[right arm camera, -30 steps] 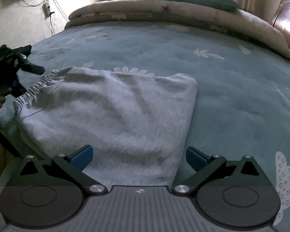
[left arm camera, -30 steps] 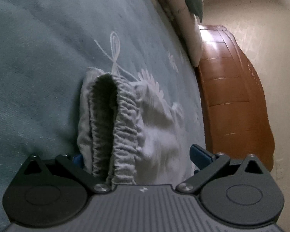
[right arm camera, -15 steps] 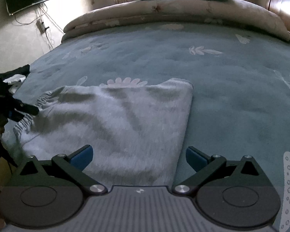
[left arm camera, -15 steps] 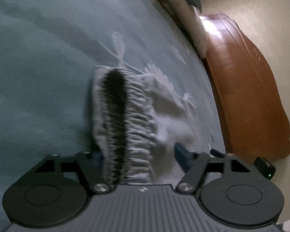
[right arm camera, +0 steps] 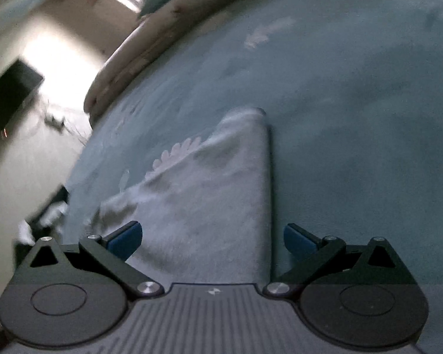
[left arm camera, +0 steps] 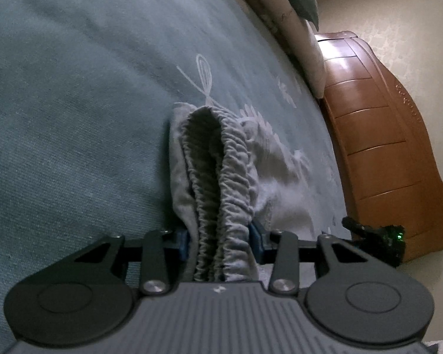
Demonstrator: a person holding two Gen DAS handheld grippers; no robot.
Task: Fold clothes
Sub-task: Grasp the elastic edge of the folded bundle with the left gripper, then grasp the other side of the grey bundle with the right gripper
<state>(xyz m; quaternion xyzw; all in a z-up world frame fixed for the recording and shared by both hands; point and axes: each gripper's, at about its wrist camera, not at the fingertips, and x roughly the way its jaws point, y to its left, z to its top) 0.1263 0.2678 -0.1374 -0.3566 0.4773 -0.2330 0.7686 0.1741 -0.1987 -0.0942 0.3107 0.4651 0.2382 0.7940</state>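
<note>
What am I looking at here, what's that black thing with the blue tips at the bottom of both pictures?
Those are two handheld grabbing tools, one in each of a person's hands, each with a camera looking forward along its jaws. In the left tool's picture, the left gripper has its blue-tipped jaws closing on the gathered elastic waistband of a pale grey garment, which lies on a teal bedspread. In the right tool's blurred picture, the right gripper has its jaws wide open over the garment's other end, holding nothing.

Home bedroom: teal bedspread, wooden headboard, wall television.
</note>
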